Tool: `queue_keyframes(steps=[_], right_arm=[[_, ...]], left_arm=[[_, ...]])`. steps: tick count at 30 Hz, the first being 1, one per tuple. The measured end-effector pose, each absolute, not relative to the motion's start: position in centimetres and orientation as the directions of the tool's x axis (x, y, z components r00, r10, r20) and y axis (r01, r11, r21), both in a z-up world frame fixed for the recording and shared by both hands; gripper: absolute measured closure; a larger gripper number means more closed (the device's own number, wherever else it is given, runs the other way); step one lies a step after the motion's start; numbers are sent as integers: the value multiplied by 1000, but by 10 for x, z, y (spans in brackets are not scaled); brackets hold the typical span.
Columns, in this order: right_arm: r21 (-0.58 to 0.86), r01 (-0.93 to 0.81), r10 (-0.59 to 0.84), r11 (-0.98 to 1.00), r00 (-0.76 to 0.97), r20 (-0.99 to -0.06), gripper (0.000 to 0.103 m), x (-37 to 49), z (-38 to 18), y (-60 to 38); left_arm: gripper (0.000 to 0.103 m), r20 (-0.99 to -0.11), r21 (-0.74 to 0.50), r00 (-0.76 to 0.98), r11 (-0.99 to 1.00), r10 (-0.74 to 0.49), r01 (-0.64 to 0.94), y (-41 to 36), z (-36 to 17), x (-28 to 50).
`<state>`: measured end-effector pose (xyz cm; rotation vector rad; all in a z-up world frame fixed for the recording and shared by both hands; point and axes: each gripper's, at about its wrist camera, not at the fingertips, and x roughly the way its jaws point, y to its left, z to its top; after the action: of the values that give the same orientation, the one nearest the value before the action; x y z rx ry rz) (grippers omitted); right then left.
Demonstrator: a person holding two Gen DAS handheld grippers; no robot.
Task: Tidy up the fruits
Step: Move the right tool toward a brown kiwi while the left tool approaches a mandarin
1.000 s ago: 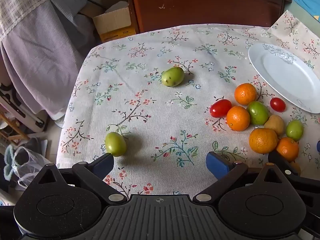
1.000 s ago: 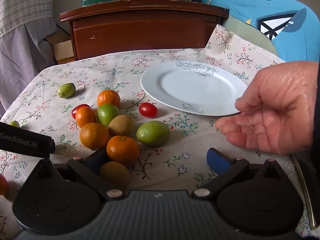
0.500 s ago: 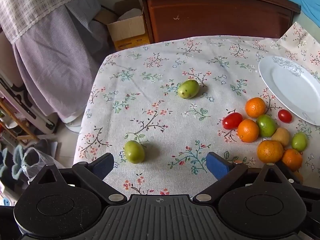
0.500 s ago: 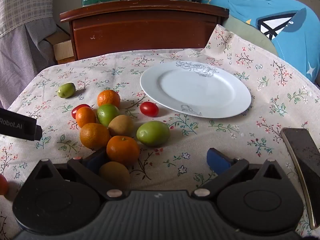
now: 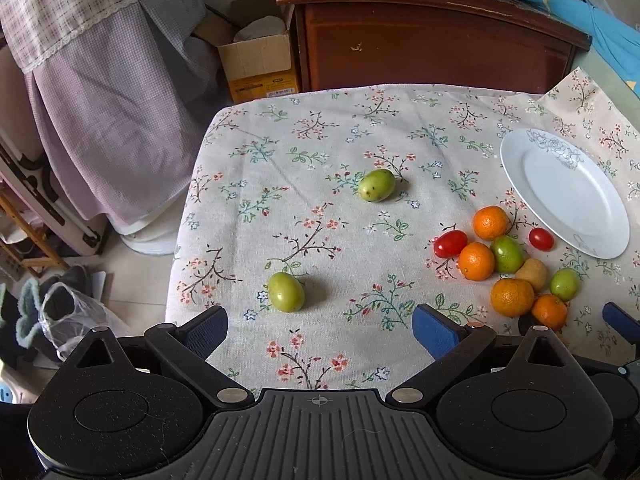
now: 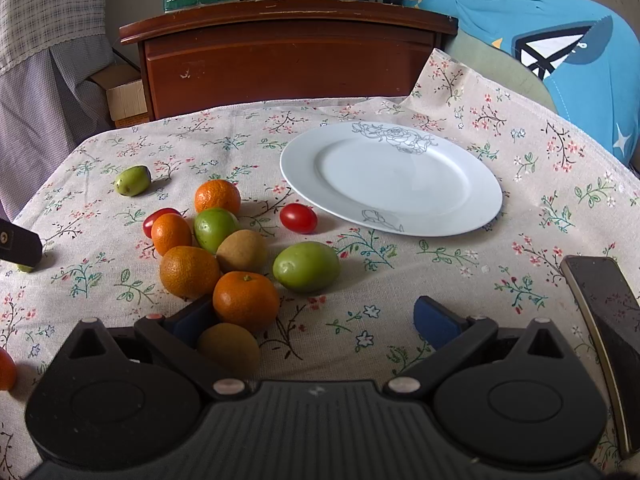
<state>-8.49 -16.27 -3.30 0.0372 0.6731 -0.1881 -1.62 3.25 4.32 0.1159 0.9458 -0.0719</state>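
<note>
While both tools sit low over the floral-cloth counter (image 5: 320, 152), neither has hold of anything. Left tool (image 5: 320, 326): fingers spread wide, nothing between the blue pads (image 5: 434, 330), hovering above the cloth. A green fruit (image 5: 286, 292) lies just ahead of its left finger, not touching. A second, speckled green fruit (image 5: 376, 185) sits farther out, mid-counter, on its own.

Right tool (image 6: 316, 322): fingers also spread wide, gripping nothing. A brown kiwi (image 6: 228, 346) lies beside the inner face of its left finger; contact cannot be told. An orange tangerine (image 6: 246, 300) sits right at that finger's tip.

Main cluster, left of the plate: three more tangerines (image 6: 218, 197), a green fruit in the middle (image 6: 214, 228), another kiwi (image 6: 242, 250), and a bigger green fruit (image 6: 306, 266) on the right edge of the cluster. Most of the cluster is touching. One cherry tomato (image 6: 298, 218) lies just beside the plate rim, another (image 6: 154, 220) is partly hidden behind a tangerine on the cluster's left.

White plate (image 6: 460, 208) with a grey rose print sits on the far right of the counter, nothing on it. A dark flat object (image 6: 604, 308) lies at the right edge. Wooden cabinet (image 6: 288, 60) stands behind the counter, cardboard box (image 5: 256, 64) on the floor beside it.
</note>
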Motion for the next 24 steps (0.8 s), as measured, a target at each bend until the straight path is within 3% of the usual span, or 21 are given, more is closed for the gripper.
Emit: queue_keyframes(steps=[5, 11, 15, 24], right_arm=[[-29, 168, -149, 985, 765, -627, 1, -86, -33, -164], [-80, 19, -70, 997, 718, -692, 1, -100, -18, -168], [-129, -6, -80, 992, 752, -654, 1, -118, 3, -167], [-20, 225, -174, 974, 687, -705, 1, -142, 16, -211]], left_arm=[[3, -818, 78, 576, 992, 4, 103, 42, 47, -23], [3, -835, 101, 550, 989, 23, 112, 44, 41, -35], [3, -852, 122, 523, 980, 21, 160, 38, 31, -49], [3, -872, 95, 490, 971, -24, 217, 31, 19, -69]])
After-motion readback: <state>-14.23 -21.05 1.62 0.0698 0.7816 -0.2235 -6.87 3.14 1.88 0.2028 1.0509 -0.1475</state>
